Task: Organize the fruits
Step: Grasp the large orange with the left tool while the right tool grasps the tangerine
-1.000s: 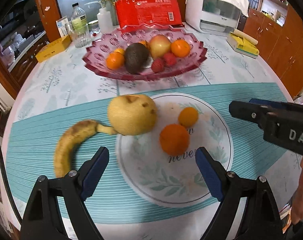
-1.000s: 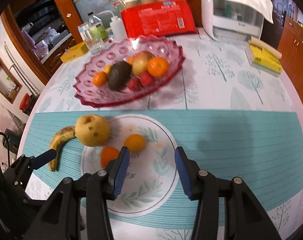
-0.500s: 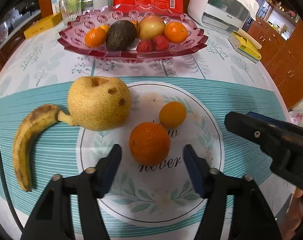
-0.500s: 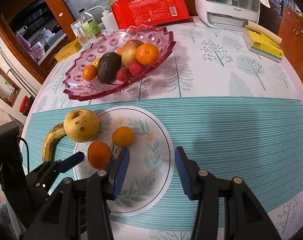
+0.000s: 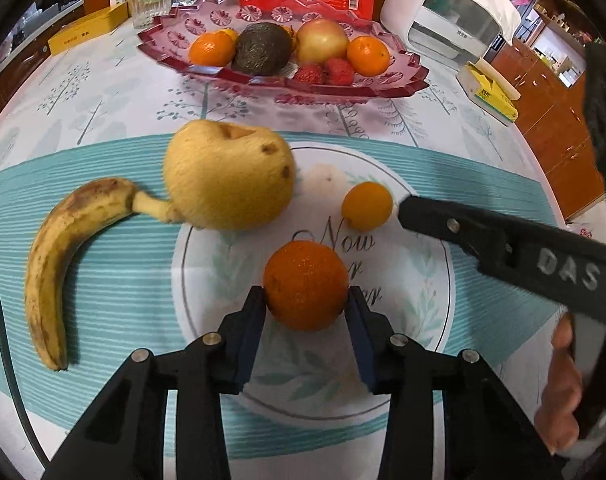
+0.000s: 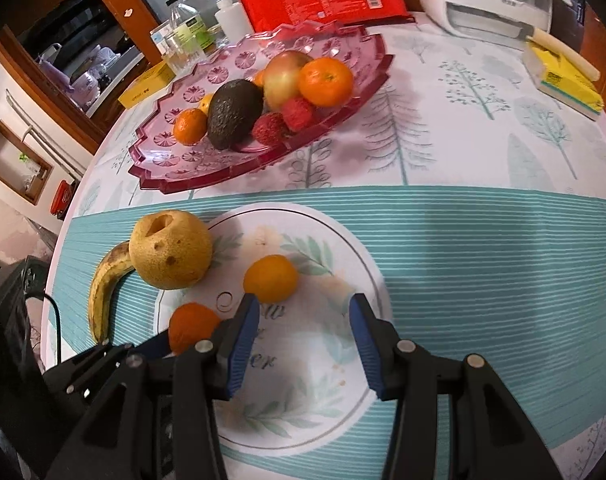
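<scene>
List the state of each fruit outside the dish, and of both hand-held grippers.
Orange: on the mat, pinched by the left hand-held gripper.
Small orange: on the mat, free.
Pear: on the mat's edge, touching the banana.
Banana: flat on the cloth.
Right hand-held gripper: open, empty.

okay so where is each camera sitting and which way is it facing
Left wrist: on the left claw, looking forward at the orange its blue pads touch; the right claw's arm and hand show at right.
Right wrist: on the right claw, open before the small orange.
Shared: pear, banana, pink tray.
</scene>
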`<state>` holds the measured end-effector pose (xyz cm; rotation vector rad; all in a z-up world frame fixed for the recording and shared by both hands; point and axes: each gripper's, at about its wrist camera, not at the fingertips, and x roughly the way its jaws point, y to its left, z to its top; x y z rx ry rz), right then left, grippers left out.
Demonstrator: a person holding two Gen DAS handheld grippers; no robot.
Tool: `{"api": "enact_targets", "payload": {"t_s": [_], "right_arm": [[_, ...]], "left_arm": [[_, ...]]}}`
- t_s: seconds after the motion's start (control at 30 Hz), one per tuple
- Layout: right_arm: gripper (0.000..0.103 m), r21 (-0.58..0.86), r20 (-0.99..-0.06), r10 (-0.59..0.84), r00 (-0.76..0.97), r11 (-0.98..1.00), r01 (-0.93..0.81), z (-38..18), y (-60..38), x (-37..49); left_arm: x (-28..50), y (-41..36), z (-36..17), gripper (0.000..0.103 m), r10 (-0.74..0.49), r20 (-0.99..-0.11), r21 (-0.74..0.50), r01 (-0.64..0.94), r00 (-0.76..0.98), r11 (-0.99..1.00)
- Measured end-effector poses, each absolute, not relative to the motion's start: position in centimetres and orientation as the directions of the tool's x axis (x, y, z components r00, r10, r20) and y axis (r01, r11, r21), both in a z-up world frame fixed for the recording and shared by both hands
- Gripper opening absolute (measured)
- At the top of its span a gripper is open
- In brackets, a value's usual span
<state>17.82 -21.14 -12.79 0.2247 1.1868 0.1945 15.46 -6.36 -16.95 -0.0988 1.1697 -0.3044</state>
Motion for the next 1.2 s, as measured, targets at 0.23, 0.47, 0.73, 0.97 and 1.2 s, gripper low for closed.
{"api": "enact_targets", "payload": {"t_s": [0.23, 0.47, 0.73, 0.97, 1.2], "right_arm": [[0.047, 0.276, -0.903, 0.274, 0.332, 0.96, -0.041, -14.1, -19.8, 19.1], [0.042, 0.304, -0.901, 0.305, 0.308, 0.951, -0.052, -15.3, -18.8, 19.7], [0.032, 0.321, -0.884, 0.328, 0.334, 0.944, -0.077, -13.7, -18.3, 18.6], [0.032, 0.33, -0.853, 0.333, 0.403, 0.941, -0.08, -9.4, -19.9, 17.4], [0.032, 0.305, -0.796, 0.314, 0.517, 0.947, -0.104, -2.2, -19.8, 17.7]], "left_arm": [[14.4, -4.3, -16.2, 0.039, -0.289, -0.886, -0.24, 0.175, 0.364, 0.955], [14.0, -3.3, -15.1, 0.039, -0.286, -0.876, -0.237, 0.169, 0.388, 0.957], [14.1, -3.0, -13.5, 0.039, -0.282, -0.867, -0.223, 0.185, 0.411, 0.957], [14.8, -2.2, -9.3, 0.029, -0.253, -0.849, -0.176, 0.205, 0.464, 0.963], [17.3, -1.5, -1.6, 0.02, -0.237, -0.77, -0.104, 0.25, 0.593, 0.963]]}}
